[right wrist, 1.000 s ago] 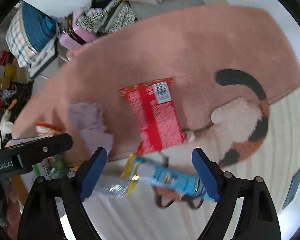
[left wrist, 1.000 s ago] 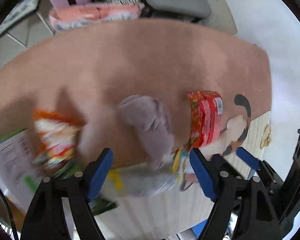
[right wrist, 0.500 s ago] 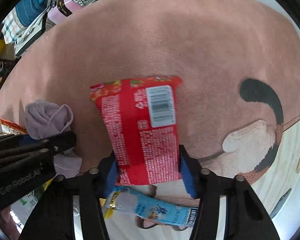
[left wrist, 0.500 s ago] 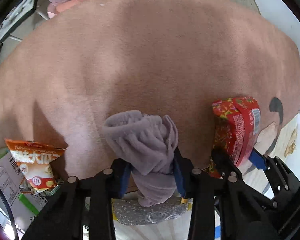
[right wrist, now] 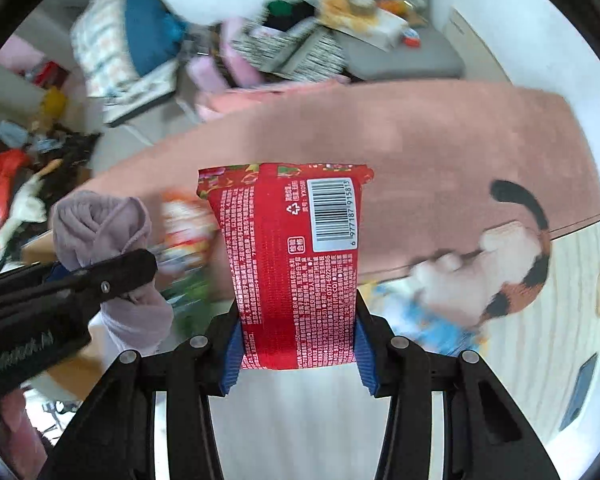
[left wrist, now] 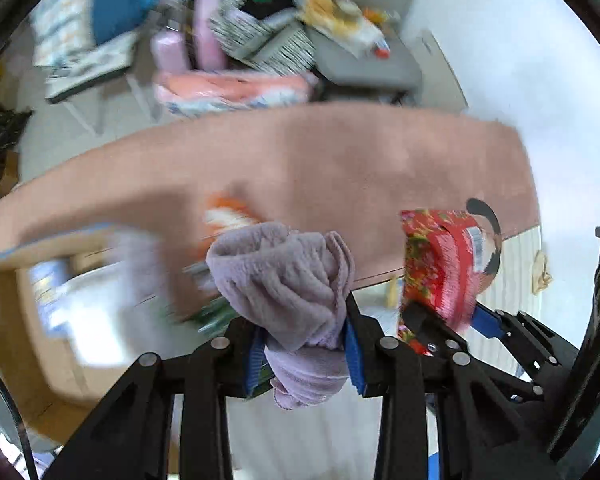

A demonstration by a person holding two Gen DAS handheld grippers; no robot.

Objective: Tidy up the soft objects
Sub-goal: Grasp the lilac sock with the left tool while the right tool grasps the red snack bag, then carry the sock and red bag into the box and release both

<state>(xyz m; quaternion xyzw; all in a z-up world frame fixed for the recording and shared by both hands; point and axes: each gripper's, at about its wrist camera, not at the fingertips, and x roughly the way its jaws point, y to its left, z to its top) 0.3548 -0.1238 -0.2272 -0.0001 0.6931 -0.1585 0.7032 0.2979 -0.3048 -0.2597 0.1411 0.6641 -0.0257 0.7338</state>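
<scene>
My left gripper (left wrist: 305, 354) is shut on a lilac fleece cloth (left wrist: 288, 288) and holds it lifted above the pink rug (left wrist: 320, 160). The cloth also shows at the left of the right wrist view (right wrist: 100, 224). My right gripper (right wrist: 298, 354) is shut on a red snack packet (right wrist: 296, 252) with a barcode, held upright above the rug (right wrist: 400, 128). The packet shows at the right of the left wrist view (left wrist: 444, 264). An orange snack bag (left wrist: 228, 216) lies on the rug behind the cloth.
An open cardboard box (left wrist: 28, 300) sits at the left with white papers inside. A blue packet (right wrist: 432, 324) lies near the cat picture (right wrist: 512, 248) at the rug's edge. Bags, cushions and clutter (left wrist: 260, 32) stand beyond the rug's far edge.
Both grippers have risen off the rug with their loads, the cloth in the left and the red packet in the right. The view now tilts up toward the room's clutter.
</scene>
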